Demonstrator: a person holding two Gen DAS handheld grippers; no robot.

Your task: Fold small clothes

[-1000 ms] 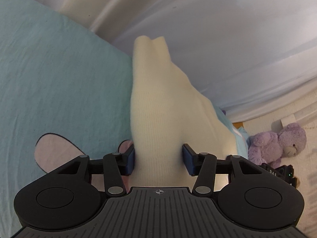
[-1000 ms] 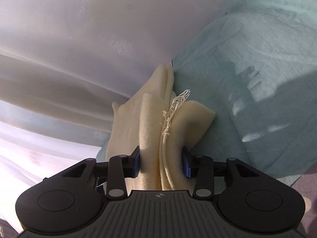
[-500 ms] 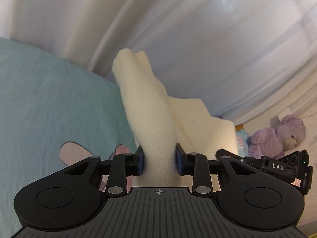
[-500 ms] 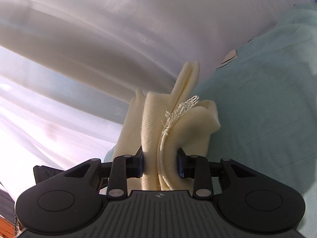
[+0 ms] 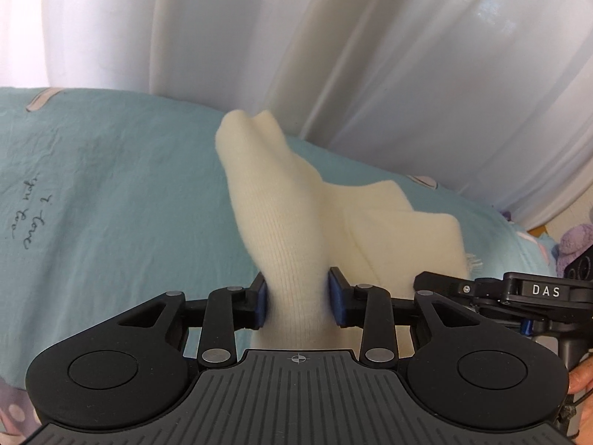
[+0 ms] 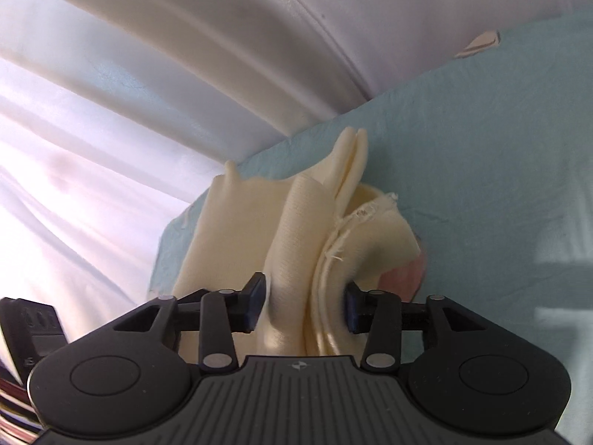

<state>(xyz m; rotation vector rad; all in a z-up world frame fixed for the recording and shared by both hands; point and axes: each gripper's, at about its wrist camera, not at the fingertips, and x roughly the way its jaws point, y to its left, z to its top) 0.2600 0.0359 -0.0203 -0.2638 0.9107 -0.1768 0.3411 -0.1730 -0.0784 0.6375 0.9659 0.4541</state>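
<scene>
Purple plush toy [image 5: 576, 241] is cut by the frame edge and partly hidden. Cream garment's [image 6: 296, 244] lower part is hidden behind the gripper body; pink patch [image 6: 404, 274], possibly print, is half covered.

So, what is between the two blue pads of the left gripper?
In the left wrist view, a bunched part of the cream knit garment fills the gap between the pads of the left gripper; both pads press on it. Nothing else lies there.
</scene>
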